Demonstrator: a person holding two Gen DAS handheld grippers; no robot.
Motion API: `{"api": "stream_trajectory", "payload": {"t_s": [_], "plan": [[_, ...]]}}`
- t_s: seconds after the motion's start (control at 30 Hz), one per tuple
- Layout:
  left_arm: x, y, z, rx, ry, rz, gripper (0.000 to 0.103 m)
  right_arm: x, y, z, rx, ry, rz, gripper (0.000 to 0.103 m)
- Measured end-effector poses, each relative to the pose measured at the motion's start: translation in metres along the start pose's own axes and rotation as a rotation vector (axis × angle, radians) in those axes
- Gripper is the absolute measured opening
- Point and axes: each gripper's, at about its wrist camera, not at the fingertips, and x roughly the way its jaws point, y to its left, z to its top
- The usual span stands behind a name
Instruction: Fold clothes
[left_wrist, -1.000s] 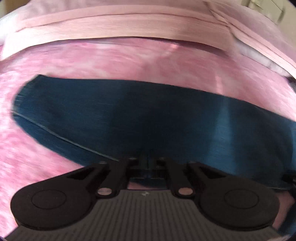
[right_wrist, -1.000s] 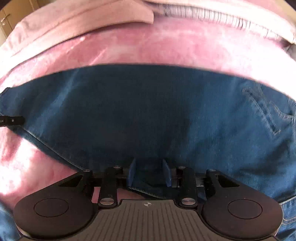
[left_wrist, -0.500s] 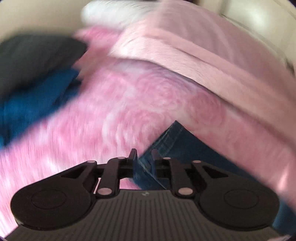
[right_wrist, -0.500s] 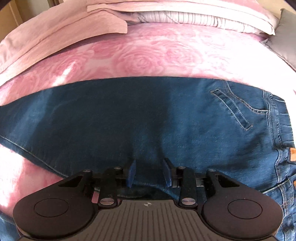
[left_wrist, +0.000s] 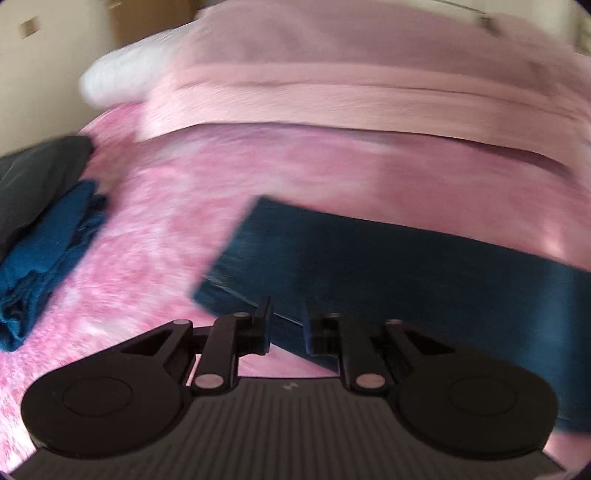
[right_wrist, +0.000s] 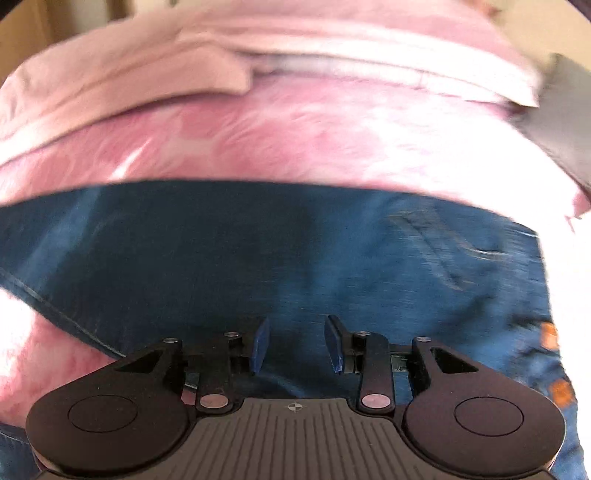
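1. Nearest, the left gripper has its jaws parted slightly, released from an earlier pinch; the jeans hem edge lies between them, seemingly unclamped.
2. Lower centre, the right gripper remains half open over denim, gripping nothing.
3. Beyond, the jeans lie flat across the pink bedspread.
4. Upper left, folded clothes wait.
5. Judgement: leg released; next fold pending.

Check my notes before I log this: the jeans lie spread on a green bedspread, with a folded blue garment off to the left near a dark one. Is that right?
Not quite: the bedspread is pink with a rose pattern, not green. The left wrist view shows it under the jeans. The rest holds: a folded blue garment lies to the left beside a dark one.
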Motion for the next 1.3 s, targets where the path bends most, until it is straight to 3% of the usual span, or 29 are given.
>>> {"api": "stream_trajectory", "payload": {"t_s": [0.17, 0.27, 0.37, 0.43, 0.47, 0.57, 0.67, 0.8, 0.87, 0.9, 0.93, 0.97, 1.07, 1.3], "plan": [[-0.074, -0.033, -0.065, -0.093, 0.084, -0.252, 0.013, -0.041, -0.049, -0.032, 0.069, 0.009, -0.036, 0.036], [-0.12, -0.046, -0.121, -0.108, 0.091, -0.321, 0.012, -0.055, -0.067, -0.067, 0.04, 0.05, -0.038, 0.036], [-0.15, -0.06, -0.181, -0.024, 0.148, -0.276, 0.013, -0.061, -0.084, -0.104, 0.005, 0.105, -0.056, 0.036], [-0.15, -0.063, -0.218, -0.008, 0.261, -0.186, 0.012, -0.063, -0.097, -0.13, 0.005, 0.146, -0.067, 0.036], [-0.157, -0.063, -0.23, -0.023, 0.255, -0.154, 0.013, -0.069, -0.106, -0.142, 0.02, 0.141, -0.05, 0.036], [-0.185, -0.075, -0.238, -0.06, 0.288, -0.089, 0.012, -0.093, -0.123, -0.162, 0.038, 0.173, 0.004, 0.036], [-0.229, -0.096, -0.235, -0.073, 0.289, -0.078, 0.012, -0.127, -0.138, -0.178, 0.06, 0.204, 0.055, 0.036], [-0.305, -0.132, -0.219, -0.069, 0.23, -0.087, 0.013, -0.193, -0.152, -0.18, 0.107, 0.171, 0.144, 0.036], [-0.343, -0.15, -0.213, -0.063, 0.2, -0.09, 0.018, -0.225, -0.155, -0.173, 0.098, 0.147, 0.196, 0.037], [-0.361, -0.157, -0.21, -0.06, 0.183, -0.09, 0.02, -0.241, -0.156, -0.17, 0.087, 0.131, 0.219, 0.043], [-0.378, -0.164, -0.208, -0.056, 0.166, -0.09, 0.022, -0.256, -0.156, -0.167, 0.074, 0.112, 0.23, 0.061], [-0.396, -0.169, -0.206, -0.054, 0.147, -0.089, 0.024, -0.271, -0.157, -0.164, 0.06, 0.091, 0.237, 0.068], [-0.436, -0.175, -0.207, -0.049, 0.118, -0.064, 0.029, -0.313, -0.159, -0.157, 0.045, 0.032, 0.256, 0.07], [-0.493, -0.185, -0.213, -0.035, 0.11, -0.02, 0.03, -0.37, -0.158, -0.155, 0.017, 0.085, 0.286, 0.07]]}}
